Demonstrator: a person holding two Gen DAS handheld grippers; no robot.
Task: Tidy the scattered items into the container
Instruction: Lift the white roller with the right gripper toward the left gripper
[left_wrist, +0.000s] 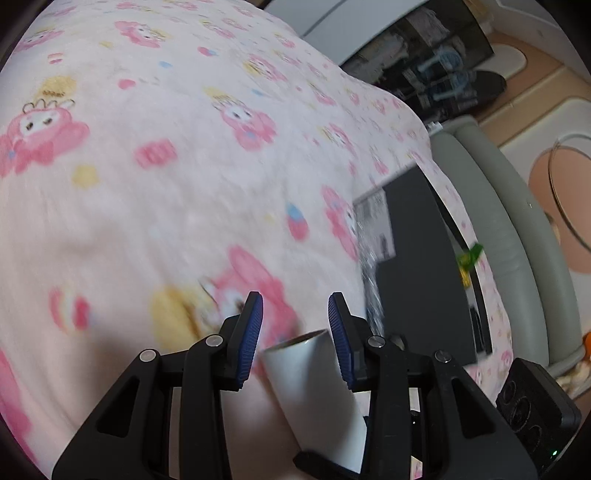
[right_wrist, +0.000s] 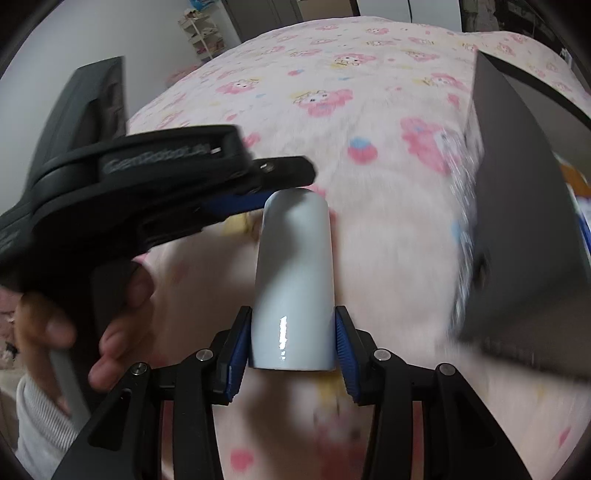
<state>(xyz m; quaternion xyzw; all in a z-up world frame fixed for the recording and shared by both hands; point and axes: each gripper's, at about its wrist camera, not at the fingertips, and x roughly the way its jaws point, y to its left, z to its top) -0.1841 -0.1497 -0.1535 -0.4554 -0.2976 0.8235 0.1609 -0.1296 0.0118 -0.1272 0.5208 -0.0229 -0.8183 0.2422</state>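
we are carrying the white tube (right_wrist: 293, 280) clamped in the right gripper (right_wrist: 293, 334) toward the dark box (right_wrist: 517, 236) beside it, left gripper (left_wrist: 295, 325) hanging half-open and empty, next lowering the tube inside

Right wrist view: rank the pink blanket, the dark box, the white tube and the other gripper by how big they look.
1. pink blanket
2. left gripper and dark box: look alike, and nearness inflates the gripper, so unranked
3. white tube

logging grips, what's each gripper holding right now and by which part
The right gripper clamps the white cylinder across its sides, near its close end. The left gripper holds nothing; its jaws stand apart.
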